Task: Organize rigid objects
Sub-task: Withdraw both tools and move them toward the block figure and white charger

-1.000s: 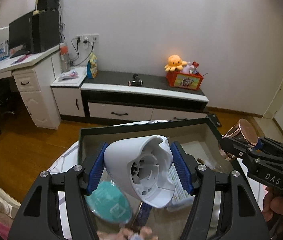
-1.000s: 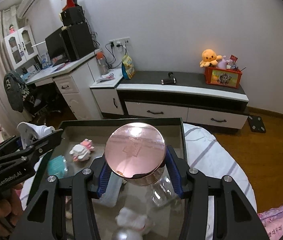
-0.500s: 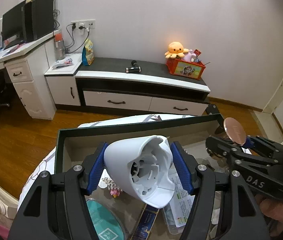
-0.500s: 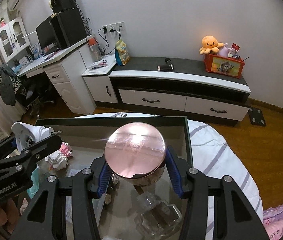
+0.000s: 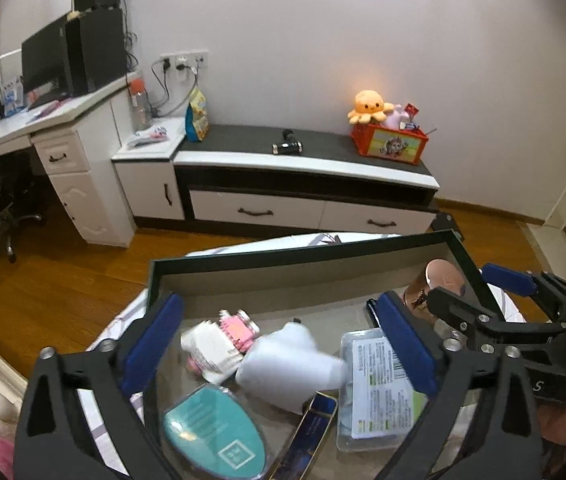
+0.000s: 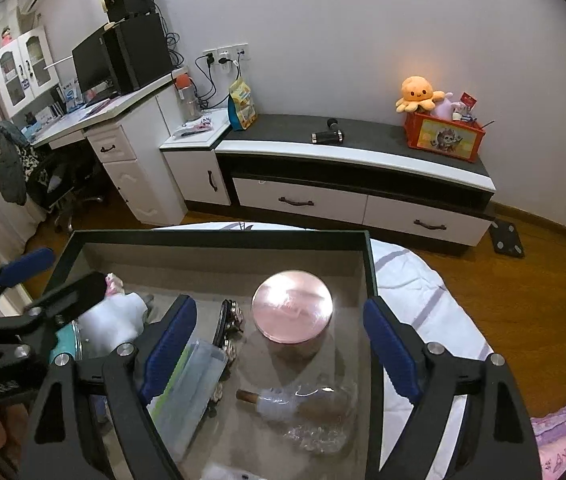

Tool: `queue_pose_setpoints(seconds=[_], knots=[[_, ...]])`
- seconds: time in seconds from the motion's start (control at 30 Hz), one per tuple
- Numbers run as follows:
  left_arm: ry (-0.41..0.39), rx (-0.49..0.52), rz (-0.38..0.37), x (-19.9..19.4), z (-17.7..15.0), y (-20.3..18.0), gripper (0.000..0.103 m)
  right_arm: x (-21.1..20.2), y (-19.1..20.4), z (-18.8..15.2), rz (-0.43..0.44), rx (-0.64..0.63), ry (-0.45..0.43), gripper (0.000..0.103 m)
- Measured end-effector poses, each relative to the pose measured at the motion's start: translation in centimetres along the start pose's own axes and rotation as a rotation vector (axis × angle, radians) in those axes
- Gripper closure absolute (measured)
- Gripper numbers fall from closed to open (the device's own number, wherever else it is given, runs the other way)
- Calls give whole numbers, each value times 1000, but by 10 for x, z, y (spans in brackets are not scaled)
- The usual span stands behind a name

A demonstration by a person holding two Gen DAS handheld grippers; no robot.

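Left gripper (image 5: pixel 279 344): jaws have just been opening, now spread wide. The white cone-shaped part (image 5: pixel 289 364) it clamped a second ago now lies loose in the box (image 5: pixel 299 258), blurred. Right gripper (image 6: pixel 279 346): jaws have just been opening too; the pink-lidded jar (image 6: pixel 291 312) is out of its grip and stands on the box floor.

box floor (image 6: pixel 219 280) bare along far wall; near half crowded: jar (image 6: pixel 291 312), white part (image 5: pixel 289 364), packets.

Two wrist cams, both close over the box (image 5: pixel 295 258)

Each looks steeply down past its fingers toward the TV cabinet (image 6: pixel 355 160); they share box and cabinet.
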State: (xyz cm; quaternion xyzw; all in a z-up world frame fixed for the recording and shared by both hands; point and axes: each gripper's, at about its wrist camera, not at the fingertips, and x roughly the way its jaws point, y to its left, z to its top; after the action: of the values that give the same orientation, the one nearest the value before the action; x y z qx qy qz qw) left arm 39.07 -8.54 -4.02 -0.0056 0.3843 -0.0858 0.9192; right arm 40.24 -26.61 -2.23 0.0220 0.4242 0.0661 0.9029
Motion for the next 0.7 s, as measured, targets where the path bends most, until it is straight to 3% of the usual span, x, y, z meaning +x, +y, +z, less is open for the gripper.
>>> queue_pose_setpoints(seconds=[0.33,0.7], knots=[[-53,19,-11,-57,-17,2,0,-48,-7,-18,-17,81,-62,14],[-102,15,-33,-125,-55,3,0,-111,6,-64,-2,98,-123,14]])
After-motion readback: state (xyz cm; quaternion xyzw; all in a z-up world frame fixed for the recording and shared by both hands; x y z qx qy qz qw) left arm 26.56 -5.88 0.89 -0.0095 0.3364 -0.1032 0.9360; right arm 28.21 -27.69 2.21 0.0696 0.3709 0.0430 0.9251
